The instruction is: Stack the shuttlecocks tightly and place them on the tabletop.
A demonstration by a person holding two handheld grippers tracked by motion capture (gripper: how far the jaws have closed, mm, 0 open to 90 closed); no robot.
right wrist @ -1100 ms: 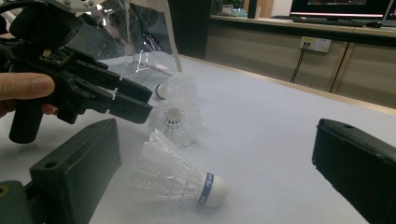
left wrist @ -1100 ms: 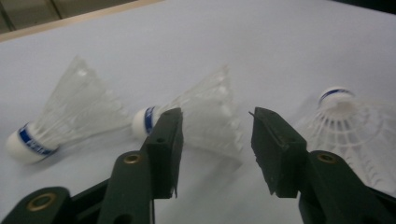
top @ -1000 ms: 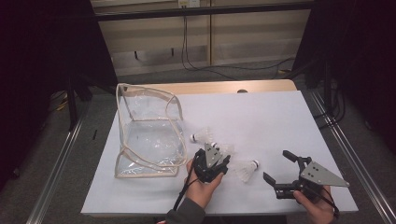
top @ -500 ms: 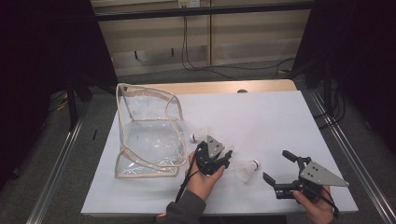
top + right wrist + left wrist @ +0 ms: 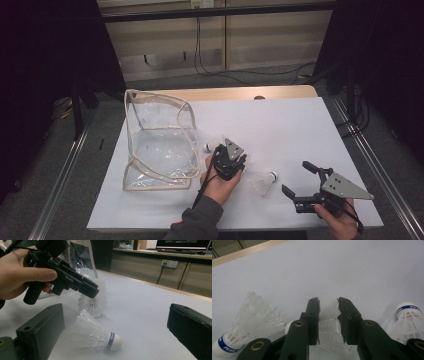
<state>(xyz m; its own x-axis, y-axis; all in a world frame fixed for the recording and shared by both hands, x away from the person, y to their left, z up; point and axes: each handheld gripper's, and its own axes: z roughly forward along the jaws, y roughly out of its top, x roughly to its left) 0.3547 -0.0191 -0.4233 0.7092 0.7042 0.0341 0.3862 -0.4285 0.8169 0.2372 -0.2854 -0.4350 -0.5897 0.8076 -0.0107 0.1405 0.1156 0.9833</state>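
Left gripper (image 5: pixel 329 305): jaws have just been closing and now clasp the feather skirt of a shuttlecock (image 5: pixel 329 325) near the middle of the white table (image 5: pixel 300 130), just right of the clear bag (image 5: pixel 157 145). A second shuttlecock (image 5: pixel 249 320) lies beside it. Right gripper (image 5: pixel 300 181): jaws spread wide, holding nothing, low over the table; a third shuttlecock (image 5: pixel 93 333) lies on its side before them.

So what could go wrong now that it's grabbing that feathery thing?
The left hand-held gripper, whose jaws have just been closing, pinches a shuttlecock by its thin feather skirt, which could crush or slip out. Two more shuttlecocks lie close beside it and might get knocked away as it lifts toward the clear bag.
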